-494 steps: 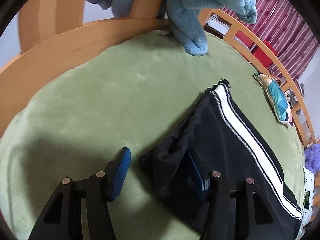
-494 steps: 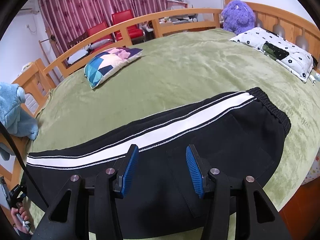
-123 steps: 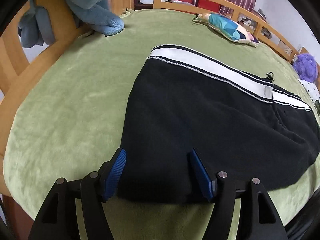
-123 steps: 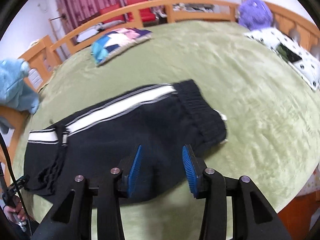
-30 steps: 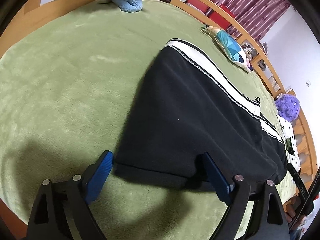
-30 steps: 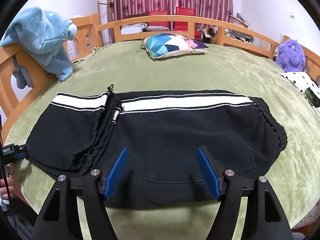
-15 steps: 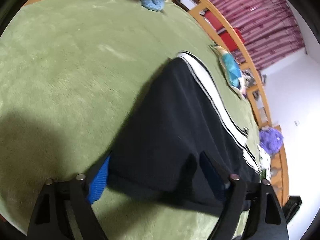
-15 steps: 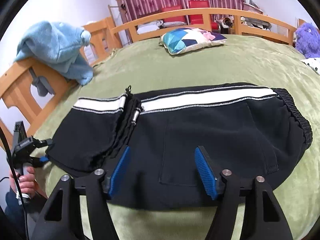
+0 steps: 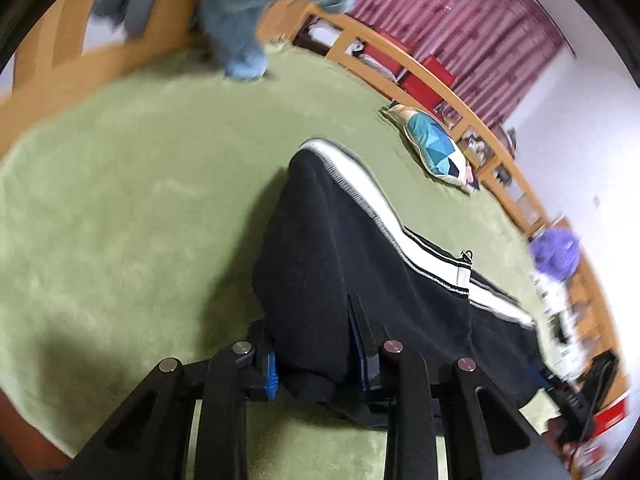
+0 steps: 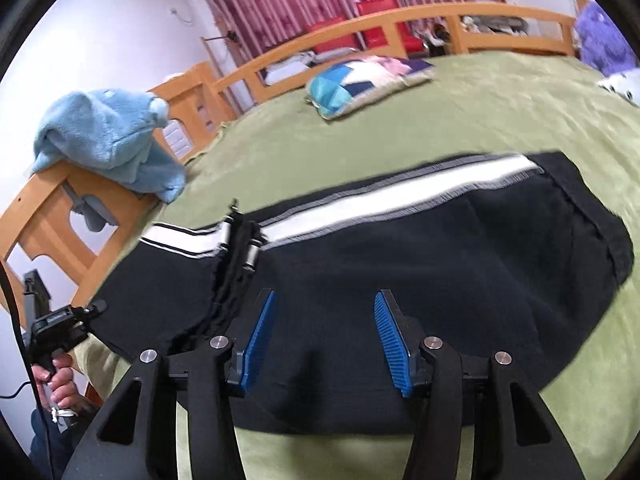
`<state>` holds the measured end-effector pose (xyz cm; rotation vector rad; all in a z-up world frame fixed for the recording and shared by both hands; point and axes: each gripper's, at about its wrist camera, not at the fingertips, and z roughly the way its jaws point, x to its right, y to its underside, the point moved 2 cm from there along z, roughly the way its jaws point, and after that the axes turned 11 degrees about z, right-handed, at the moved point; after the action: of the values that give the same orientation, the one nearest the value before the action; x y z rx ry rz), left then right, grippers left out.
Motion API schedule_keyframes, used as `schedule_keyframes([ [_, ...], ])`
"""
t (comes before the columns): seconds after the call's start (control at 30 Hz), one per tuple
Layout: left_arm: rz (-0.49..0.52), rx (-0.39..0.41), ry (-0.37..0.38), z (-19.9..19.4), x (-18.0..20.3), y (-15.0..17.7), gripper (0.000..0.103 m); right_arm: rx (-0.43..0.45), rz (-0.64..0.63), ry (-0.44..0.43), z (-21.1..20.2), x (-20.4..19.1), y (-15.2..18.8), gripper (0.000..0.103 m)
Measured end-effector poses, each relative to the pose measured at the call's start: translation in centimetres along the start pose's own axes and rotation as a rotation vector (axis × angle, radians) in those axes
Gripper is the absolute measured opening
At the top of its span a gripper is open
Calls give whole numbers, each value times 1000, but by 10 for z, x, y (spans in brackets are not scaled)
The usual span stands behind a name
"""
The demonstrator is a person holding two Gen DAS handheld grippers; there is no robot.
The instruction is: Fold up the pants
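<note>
Pants (image 10: 400, 264), one pair, black with a white side stripe edged in grey, lie on the green blanket (image 9: 120, 208) of the bed. They are folded over once: the leg ends overlap the upper part, and a bunched cuff with two small metal tips shows just ahead and to the left of the right gripper's jaws.

The left gripper (image 9: 316, 356) is clenched on a thick roll of the black cloth, which fills the whole gap between its two blue pads. From that grip the fabric rises ahead and to the right, the stripe running away along its far edge.

The right gripper (image 10: 326, 340) has its jaws released, spread wide, with the near hem of the pants showing between and beneath them; whether the pads touch the cloth cannot be told.

Counted around: one patterned cushion (image 10: 360, 80) well beyond the right jaws, one light blue plush garment (image 10: 112, 140) draped on the wooden bed rail (image 10: 80, 216) far to their left, one purple plush toy (image 9: 556, 256) far right of the left jaws, and two red chairs (image 10: 352, 32) behind the rail.
</note>
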<state>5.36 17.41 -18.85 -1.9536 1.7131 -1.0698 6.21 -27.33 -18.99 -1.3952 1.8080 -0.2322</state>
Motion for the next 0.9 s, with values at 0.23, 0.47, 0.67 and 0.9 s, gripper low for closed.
schedule_keyframes([
  [0.23, 233, 86, -17, -45, 103, -53, 20, 52, 59, 91, -26, 34, -17, 49],
  [0.47, 568, 138, 2, -61, 274, -74, 18, 121, 171, 106, -71, 79, -25, 49],
  [0.67, 712, 111, 203, -30, 417, -50, 17, 197, 232, 174, -102, 124, -20, 49],
  [0.9, 673, 38, 414, 5, 465, -16, 26, 222, 342, 150, -125, 169, -16, 49],
])
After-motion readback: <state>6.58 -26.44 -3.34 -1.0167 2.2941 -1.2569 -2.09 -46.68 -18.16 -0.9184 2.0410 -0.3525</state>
